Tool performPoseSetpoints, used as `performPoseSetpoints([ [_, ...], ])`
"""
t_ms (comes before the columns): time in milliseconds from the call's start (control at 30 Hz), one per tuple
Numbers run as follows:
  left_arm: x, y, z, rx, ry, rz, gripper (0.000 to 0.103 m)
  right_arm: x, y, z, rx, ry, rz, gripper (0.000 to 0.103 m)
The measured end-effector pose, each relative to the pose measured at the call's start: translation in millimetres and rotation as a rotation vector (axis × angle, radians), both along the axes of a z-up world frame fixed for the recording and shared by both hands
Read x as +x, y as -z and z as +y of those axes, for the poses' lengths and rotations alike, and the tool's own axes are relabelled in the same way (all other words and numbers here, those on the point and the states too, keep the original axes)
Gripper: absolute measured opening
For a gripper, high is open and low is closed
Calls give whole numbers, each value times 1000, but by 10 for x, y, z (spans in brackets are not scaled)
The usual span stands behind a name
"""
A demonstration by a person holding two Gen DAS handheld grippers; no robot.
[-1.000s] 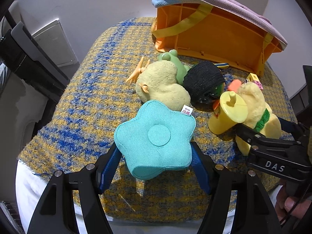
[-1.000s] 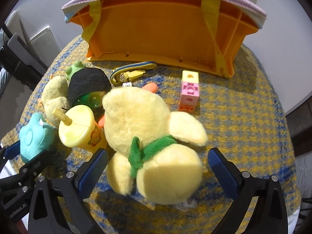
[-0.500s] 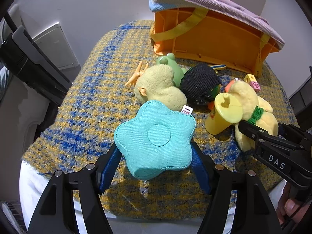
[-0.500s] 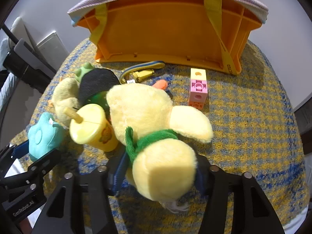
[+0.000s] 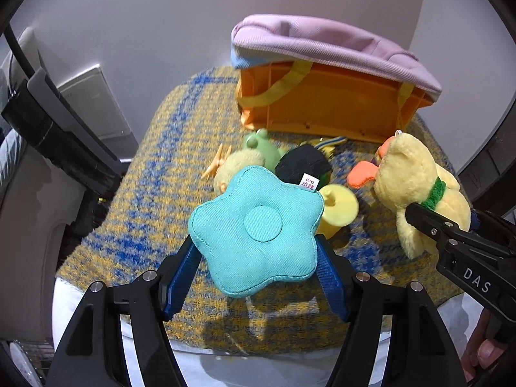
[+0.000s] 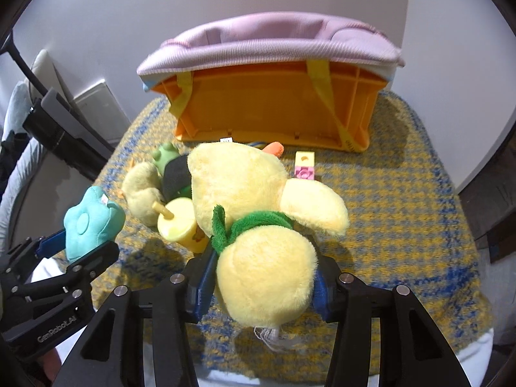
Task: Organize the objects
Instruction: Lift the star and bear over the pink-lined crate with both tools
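Left gripper (image 5: 258,267) clamped on the teal star cushion (image 5: 258,229), blue pads pressing both sides, cushion lifted clear of the blue-and-yellow woven cloth (image 5: 154,193). Right gripper (image 6: 261,283) clamped on the yellow plush duck (image 6: 258,225) at its lower body; green scarf sits just ahead of the pads, head pointing away toward the crate. In the left view the duck hangs to the right, orange beak facing left.

Just beyond the star: yellow toy cup (image 5: 338,209) with a stub straw, lying on the cloth, between star and duck. Behind it a small pile, touching each other: pale plush toy (image 6: 142,193), black knit piece (image 5: 303,164), green frog toy (image 5: 258,143).

Pink-and-yellow block (image 6: 304,166) stands on the cloth to the right of the duck's head, apart from the pile. Orange crate (image 6: 274,109) at the far edge of the cloth, tipped on its side, with yellow straps, pink fabric (image 6: 267,42) draped over the top.
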State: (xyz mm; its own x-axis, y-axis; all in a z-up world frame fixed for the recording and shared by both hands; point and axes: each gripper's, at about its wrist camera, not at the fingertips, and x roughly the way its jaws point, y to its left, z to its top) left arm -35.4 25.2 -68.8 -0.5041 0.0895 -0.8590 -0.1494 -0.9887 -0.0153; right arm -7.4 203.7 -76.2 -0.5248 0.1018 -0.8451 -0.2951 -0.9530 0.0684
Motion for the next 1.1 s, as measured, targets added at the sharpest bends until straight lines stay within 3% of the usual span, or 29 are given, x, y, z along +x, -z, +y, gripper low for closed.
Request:
performPoseSetpoints([
  [533,-194,-575,164,24,44,112,69,-14,-577,162,42,43,92,49],
  [1100,-787,-1088,412,48,115,215,69,-357,-1143,437,99,66,192,49],
])
